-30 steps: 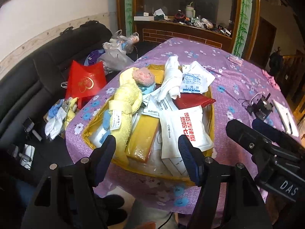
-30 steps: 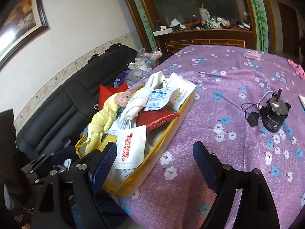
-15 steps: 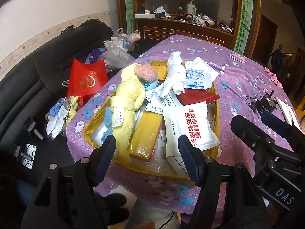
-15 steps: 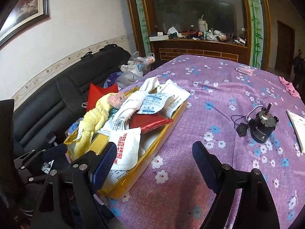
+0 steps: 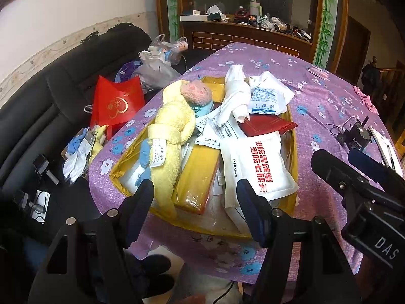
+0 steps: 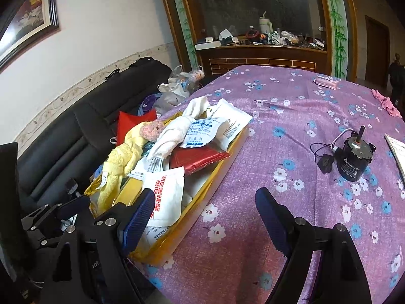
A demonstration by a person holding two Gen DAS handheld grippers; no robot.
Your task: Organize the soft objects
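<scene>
The left gripper (image 5: pixel 196 204) hangs with its jaws spread wide and nothing between them. The right gripper (image 6: pixel 205 217), just beside it, is equally wide and empty.

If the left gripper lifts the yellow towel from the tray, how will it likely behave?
The yellow towel looks like fluffy terry draped limply over the tray contents, so it would probably sag and trail. Its pile should grip well, not slip. The pink toy resting on it might tumble off.
</scene>
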